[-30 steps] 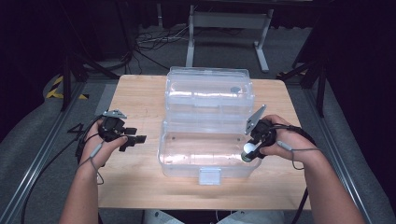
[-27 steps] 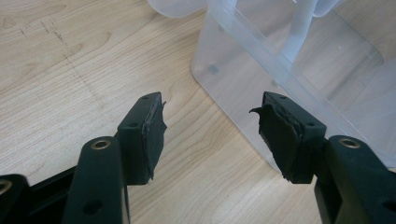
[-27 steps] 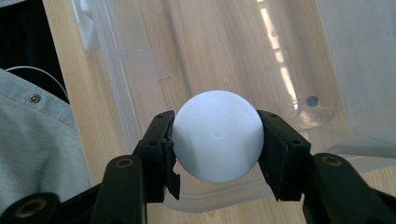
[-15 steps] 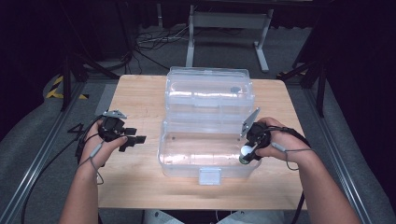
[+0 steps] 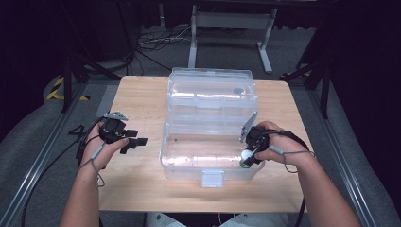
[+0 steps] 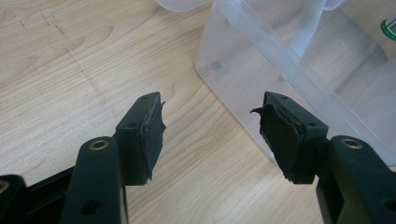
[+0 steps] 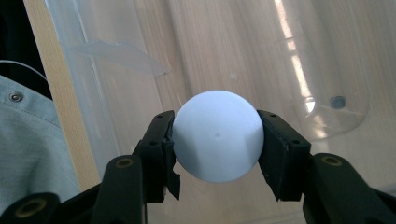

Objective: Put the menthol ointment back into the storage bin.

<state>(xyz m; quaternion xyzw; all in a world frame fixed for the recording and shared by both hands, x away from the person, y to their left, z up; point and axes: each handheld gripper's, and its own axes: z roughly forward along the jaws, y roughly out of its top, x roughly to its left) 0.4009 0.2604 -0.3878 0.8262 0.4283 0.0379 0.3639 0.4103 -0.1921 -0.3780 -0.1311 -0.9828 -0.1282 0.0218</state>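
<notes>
A clear plastic box (image 5: 210, 156) stands open on the wooden table (image 5: 142, 189), its lid (image 5: 213, 92) laid back behind it. My right gripper (image 5: 246, 158) hangs over the box's right end, shut on a white ball (image 5: 246, 155). In the right gripper view the white ball (image 7: 217, 135) sits pinched between both pads, with the box's clear floor (image 7: 224, 56) below. My left gripper (image 5: 137, 140) rests left of the box, open and holding nothing. In the left gripper view my left gripper (image 6: 210, 133) points at the box's corner (image 6: 243, 79).
The box's front latch (image 5: 212, 178) faces the person. A small dark spot (image 5: 238, 91) shows on the lid. Cables (image 5: 56, 161) trail off the table's left side. A metal stand (image 5: 227, 23) and floor cables lie beyond the far edge.
My right gripper has sunk a little with the ball, lower over the box's right end. The left hand has kept still.
</notes>
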